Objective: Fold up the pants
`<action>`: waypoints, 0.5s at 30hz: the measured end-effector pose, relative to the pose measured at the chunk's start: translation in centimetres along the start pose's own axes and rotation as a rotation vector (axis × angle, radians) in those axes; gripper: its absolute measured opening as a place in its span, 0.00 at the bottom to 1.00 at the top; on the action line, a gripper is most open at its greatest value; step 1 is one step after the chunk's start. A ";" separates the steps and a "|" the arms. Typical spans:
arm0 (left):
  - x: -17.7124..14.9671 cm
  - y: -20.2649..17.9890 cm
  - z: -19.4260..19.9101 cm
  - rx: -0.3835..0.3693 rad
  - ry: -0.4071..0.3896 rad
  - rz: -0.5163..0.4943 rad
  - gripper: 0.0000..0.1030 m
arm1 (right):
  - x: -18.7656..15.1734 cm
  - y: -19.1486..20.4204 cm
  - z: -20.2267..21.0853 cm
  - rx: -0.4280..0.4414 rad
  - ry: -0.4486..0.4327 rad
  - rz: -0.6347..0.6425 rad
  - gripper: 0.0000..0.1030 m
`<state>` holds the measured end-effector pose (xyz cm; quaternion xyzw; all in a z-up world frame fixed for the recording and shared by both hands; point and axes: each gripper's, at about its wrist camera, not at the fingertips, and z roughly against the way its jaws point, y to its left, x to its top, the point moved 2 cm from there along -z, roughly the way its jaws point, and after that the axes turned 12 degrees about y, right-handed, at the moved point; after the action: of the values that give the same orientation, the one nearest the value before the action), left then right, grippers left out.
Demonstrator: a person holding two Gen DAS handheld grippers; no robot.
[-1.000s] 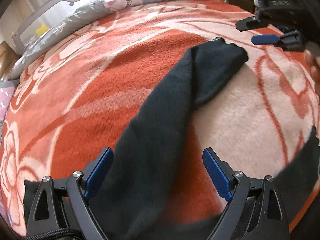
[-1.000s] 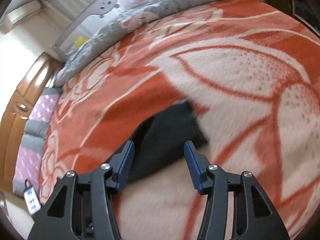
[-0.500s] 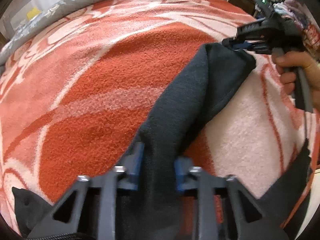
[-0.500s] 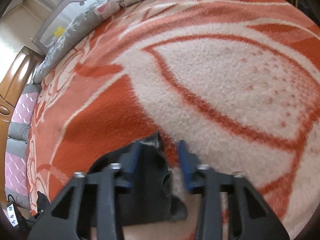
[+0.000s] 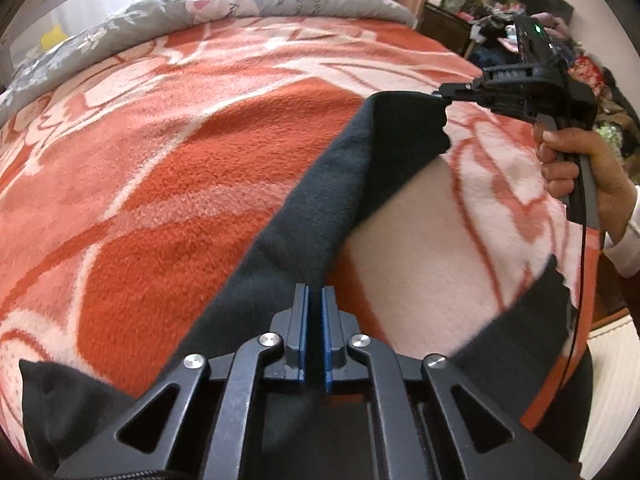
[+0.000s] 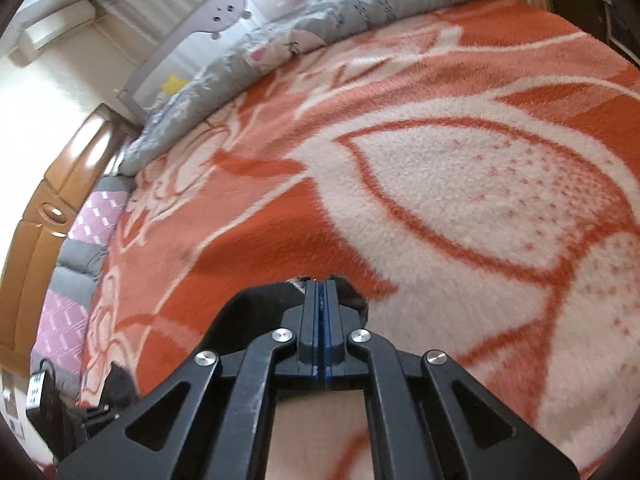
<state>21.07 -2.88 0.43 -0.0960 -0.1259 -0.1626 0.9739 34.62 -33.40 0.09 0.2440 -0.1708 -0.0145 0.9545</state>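
Observation:
Dark grey pants (image 5: 320, 204) lie on an orange and cream blanket (image 5: 168, 160) on a bed. One leg runs from my left gripper (image 5: 314, 292) up to the right gripper (image 5: 444, 96). My left gripper is shut on the leg's near part. The right gripper is shut on the leg's far hem, which is lifted off the blanket. In the right wrist view the right gripper (image 6: 321, 284) pinches the dark hem (image 6: 260, 308). The other leg (image 5: 516, 320) trails at the lower right.
A grey quilt (image 5: 240, 4) lies along the far edge of the bed. A wooden headboard (image 6: 52, 216) and pink pillows (image 6: 96, 216) are at the left in the right wrist view. Cluttered shelves (image 5: 500, 28) stand beyond the bed's right side.
Both grippers went from open to shut on the pants leg. The right gripper has lifted the hem off the blanket.

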 end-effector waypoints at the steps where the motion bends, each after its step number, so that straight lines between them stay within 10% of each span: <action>1: -0.6 -0.2 0.4 -0.010 -0.004 0.000 0.02 | -0.7 0.1 0.6 0.008 0.001 0.012 0.02; 10: -3.5 -2.2 0.9 0.006 -0.017 -0.024 0.04 | -7.8 -1.1 3.6 -0.002 0.037 0.036 0.02; 15: -2.1 -3.7 -1.1 0.139 0.008 -0.070 0.48 | -8.4 -2.5 3.1 0.035 0.030 -0.030 0.02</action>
<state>18.11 -5.91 -0.64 -0.0229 -0.1365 -0.1877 0.9724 25.82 -36.15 -1.19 0.2634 -0.1528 -0.0221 0.9523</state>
